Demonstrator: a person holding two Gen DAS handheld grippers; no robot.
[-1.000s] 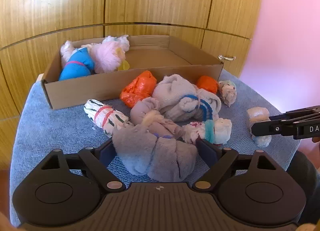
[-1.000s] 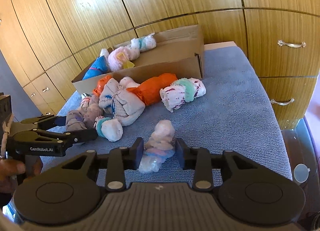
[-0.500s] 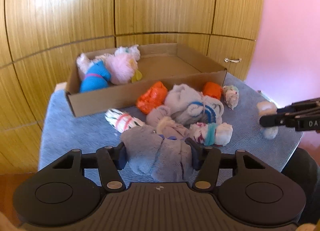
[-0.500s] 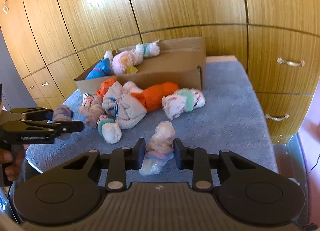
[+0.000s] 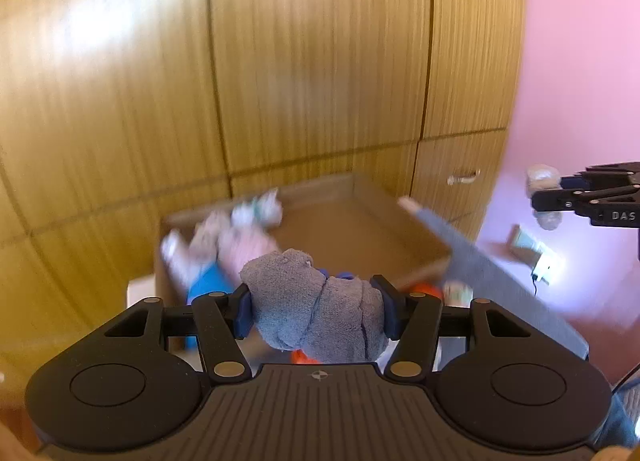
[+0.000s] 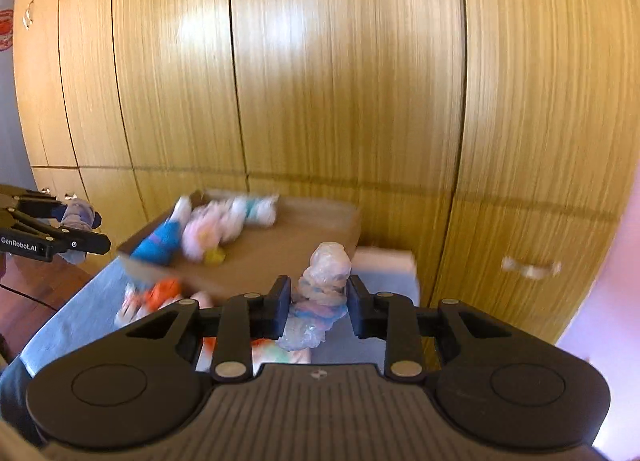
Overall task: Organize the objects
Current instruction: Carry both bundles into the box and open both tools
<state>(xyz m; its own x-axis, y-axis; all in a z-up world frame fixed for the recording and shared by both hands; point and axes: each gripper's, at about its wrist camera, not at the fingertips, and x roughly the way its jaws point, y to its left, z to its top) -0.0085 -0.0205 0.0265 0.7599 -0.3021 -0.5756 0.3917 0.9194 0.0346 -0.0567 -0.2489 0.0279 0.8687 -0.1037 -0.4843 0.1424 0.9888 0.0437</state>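
Note:
My left gripper point(image 5: 316, 311) is shut on a grey sock bundle point(image 5: 316, 309) and holds it high above the table, in front of the cardboard box point(image 5: 360, 229). My right gripper point(image 6: 318, 305) is shut on a pale pink-and-blue sock bundle point(image 6: 324, 293), also lifted, with the box point(image 6: 296, 245) ahead. Each gripper shows in the other view: the right one point(image 5: 536, 197) with its pale bundle point(image 5: 542, 177), the left one point(image 6: 96, 231) with the grey bundle point(image 6: 78, 215). The background is motion-blurred.
The box holds several sock bundles: blue point(image 6: 160, 239), pink point(image 6: 204, 227), white-teal point(image 6: 256, 209). More bundles, some orange point(image 6: 160, 293), lie on the grey-blue towel point(image 5: 480, 265) below. Wooden cabinet doors point(image 6: 344, 61) rise behind the box.
Both grippers have lifted their sock bundles off the towel and risen well above the table, tilting up toward the box and cabinets. The pile of bundles has dropped below the view.

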